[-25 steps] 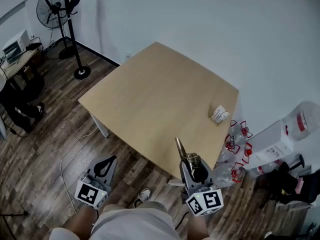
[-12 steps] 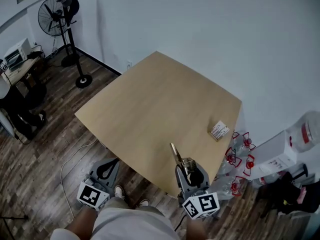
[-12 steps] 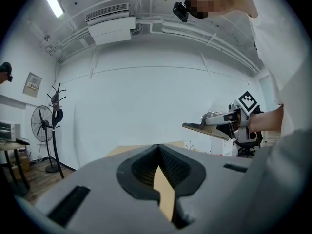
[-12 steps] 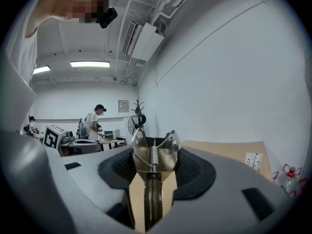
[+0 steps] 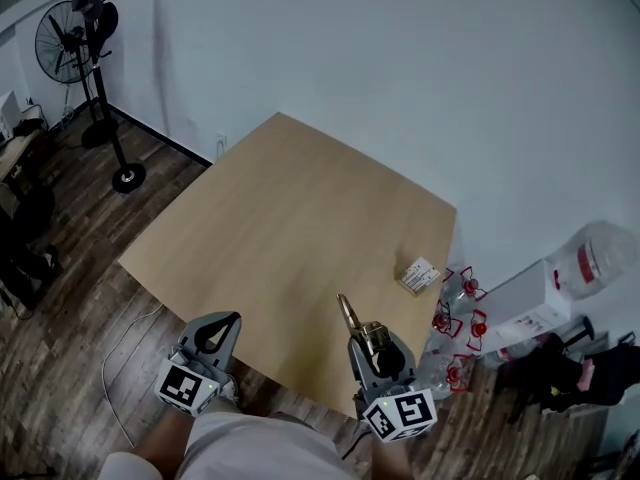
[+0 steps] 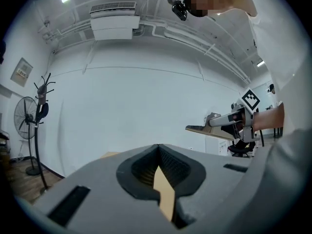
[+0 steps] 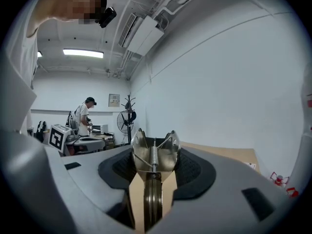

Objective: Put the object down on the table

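Right claw (image 7: 154, 168) clamping one metal clip (image 7: 155, 147), left claw (image 5: 223, 324) empty

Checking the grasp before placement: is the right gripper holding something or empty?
Holding: the right gripper is clamped on a metal spring tool.

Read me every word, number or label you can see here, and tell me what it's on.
No text here can be read.
Pack on the table: print too small.
Left cube, right cube: square code patterns only, no letters.
Bottle: red label, blurred.
White box: red mark, too small.
Wall frame: too small.
Tool: no print shows.
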`<action>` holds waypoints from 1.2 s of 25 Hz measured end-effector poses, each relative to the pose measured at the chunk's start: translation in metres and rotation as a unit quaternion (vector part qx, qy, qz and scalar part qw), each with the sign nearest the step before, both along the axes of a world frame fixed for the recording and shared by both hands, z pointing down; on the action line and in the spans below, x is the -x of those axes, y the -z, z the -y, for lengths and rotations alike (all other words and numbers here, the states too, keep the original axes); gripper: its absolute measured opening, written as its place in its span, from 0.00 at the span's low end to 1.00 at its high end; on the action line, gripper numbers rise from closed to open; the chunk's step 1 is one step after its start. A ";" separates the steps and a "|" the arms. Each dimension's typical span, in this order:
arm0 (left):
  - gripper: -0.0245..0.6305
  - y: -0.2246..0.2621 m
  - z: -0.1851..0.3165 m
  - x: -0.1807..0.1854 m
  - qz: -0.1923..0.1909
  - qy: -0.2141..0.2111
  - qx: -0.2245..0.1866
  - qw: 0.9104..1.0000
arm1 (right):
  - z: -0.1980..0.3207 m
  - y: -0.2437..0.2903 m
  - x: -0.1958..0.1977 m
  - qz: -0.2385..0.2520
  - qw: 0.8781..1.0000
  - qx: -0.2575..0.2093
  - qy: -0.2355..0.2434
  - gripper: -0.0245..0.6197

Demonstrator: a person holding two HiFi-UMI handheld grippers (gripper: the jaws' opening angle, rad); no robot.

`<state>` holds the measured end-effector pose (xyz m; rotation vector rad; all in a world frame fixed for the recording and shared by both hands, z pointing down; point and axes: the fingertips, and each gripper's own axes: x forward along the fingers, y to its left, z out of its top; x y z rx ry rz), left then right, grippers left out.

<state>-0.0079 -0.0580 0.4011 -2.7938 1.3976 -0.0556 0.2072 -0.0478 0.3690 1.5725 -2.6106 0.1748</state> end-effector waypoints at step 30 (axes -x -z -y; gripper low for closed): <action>0.05 -0.052 0.095 0.004 0.008 -0.050 0.036 0.998 | 0.164 -0.133 0.046 -0.142 0.989 0.043 -0.015 0.35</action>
